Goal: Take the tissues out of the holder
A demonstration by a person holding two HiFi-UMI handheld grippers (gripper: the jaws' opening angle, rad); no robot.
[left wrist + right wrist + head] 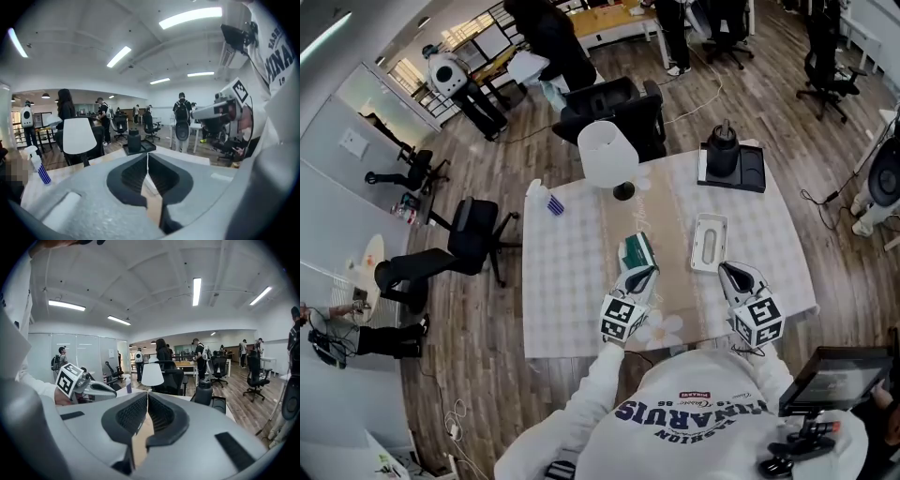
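The white oblong tissue holder [710,242] lies flat on the table's right half, slot upward. To its left, on the beige runner, lies a green tissue pack [637,250]. My left gripper [643,275] hovers at the near end of that pack; in the left gripper view [147,155] its jaws meet with nothing between them. My right gripper [727,271] hangs just near the holder's front end, and in the right gripper view [146,394] its jaws are shut and empty too. Both gripper cameras look level across the room, so neither shows the holder or pack.
A white lamp [608,156] stands at the table's far middle. A black jar on a black tray [730,164] sits far right. A spray bottle [546,198] stands far left. Office chairs [469,239] and people surround the table [572,300].
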